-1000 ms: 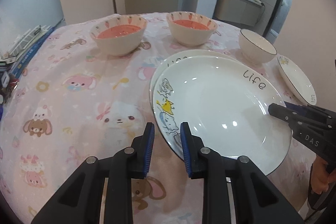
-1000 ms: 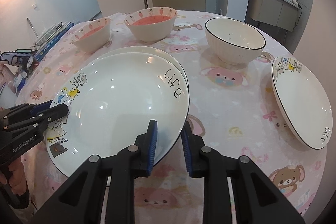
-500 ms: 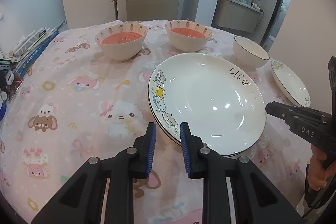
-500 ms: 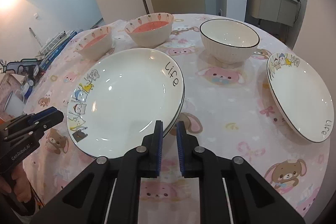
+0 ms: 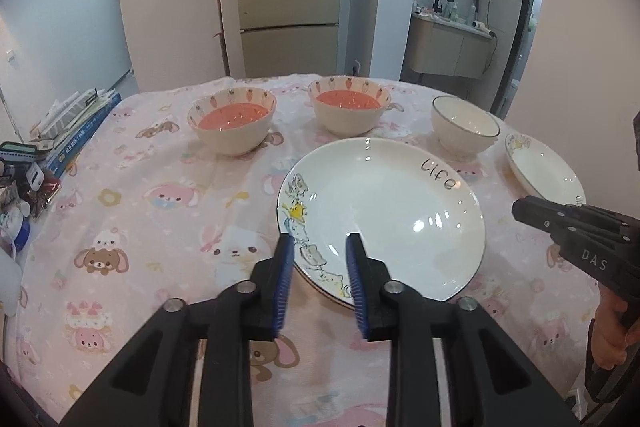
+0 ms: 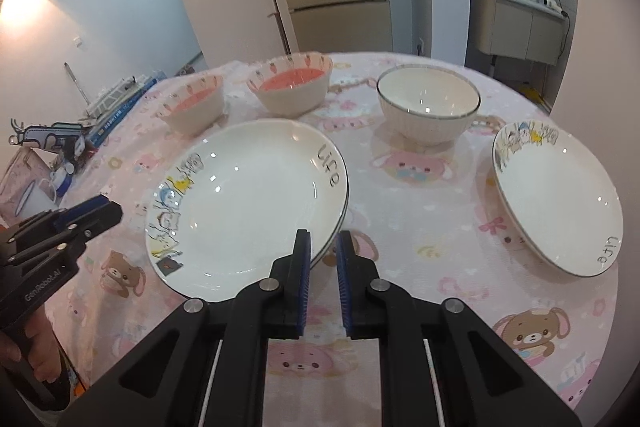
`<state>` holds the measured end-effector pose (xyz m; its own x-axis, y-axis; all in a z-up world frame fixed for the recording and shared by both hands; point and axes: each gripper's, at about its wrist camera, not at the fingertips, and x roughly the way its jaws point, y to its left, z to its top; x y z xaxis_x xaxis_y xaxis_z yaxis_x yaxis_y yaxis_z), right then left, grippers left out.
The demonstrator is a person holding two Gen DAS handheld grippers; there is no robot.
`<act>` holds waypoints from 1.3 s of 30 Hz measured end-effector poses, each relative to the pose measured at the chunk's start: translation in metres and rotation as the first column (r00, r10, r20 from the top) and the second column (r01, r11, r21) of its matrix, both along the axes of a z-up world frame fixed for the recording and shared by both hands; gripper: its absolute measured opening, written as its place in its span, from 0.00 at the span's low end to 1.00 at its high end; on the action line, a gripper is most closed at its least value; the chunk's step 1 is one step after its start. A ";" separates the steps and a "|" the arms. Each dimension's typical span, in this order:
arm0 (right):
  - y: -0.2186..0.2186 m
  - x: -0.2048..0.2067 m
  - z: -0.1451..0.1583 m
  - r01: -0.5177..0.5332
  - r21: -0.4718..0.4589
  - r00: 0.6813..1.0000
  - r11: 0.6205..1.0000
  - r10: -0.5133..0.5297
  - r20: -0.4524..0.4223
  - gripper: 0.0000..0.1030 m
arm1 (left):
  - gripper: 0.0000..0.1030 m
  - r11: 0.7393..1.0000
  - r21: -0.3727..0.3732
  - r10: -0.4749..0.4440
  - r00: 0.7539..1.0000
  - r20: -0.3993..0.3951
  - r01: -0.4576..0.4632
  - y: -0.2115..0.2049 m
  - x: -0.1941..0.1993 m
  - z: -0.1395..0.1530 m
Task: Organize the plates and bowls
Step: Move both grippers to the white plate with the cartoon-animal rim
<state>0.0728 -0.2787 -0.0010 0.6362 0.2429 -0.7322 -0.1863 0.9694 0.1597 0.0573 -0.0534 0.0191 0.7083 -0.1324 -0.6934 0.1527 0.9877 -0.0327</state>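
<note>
Your stack (image 6: 248, 203) of two plates sits mid-worktop (image 5: 160, 187), and everything else reads from it: two pink bowls (image 5: 232, 125) lie behind it, the white bowl (image 6: 428, 107) behind and to its right, the lone plate (image 6: 556, 203) well to its right. Your left gripper (image 5: 318, 251) has just been opening; its jaws stand part open over the stack's near-left rim, with nothing pinched. Your right gripper (image 6: 322, 255) is nearly closed and empty, just off the stack's near-right rim. The risk, as I judge it: reach for the lone plate with jaws this narrow and you'll shove it toward the worktop edge. Swing low across the stack and a finger may clip the top plate and skew it.
</note>
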 end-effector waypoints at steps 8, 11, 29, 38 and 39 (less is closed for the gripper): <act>-0.012 -0.030 0.039 0.049 -0.041 0.985 0.998 -0.041 0.170 0.40 | 0.82 1.000 -0.008 0.003 0.986 0.168 -0.002 -0.008 -0.021 0.030; -0.015 -0.042 0.053 0.082 -0.073 0.967 0.994 -0.062 0.247 0.56 | 0.83 1.000 -0.016 -0.002 0.979 0.202 0.006 -0.013 -0.027 0.040; -0.075 -0.080 0.080 0.219 -0.054 0.891 0.974 -0.177 0.417 0.92 | 0.85 0.993 -0.007 -0.108 0.947 0.302 0.115 -0.083 -0.040 0.068; -0.127 -0.075 0.078 0.296 -0.029 0.883 0.955 -0.262 0.389 0.92 | 0.85 0.980 -0.044 -0.173 0.942 0.287 0.194 -0.136 -0.028 0.067; -0.131 -0.074 0.078 0.302 -0.030 0.881 0.953 -0.267 0.390 0.92 | 0.85 0.979 -0.044 -0.180 0.942 0.285 0.200 -0.141 -0.025 0.066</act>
<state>-0.0017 -0.4100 0.0769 0.9002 -0.0434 -0.4333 0.0701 0.9965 0.0458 0.0328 -0.1948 0.0848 0.8284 -0.3251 -0.4562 0.3502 0.9362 -0.0313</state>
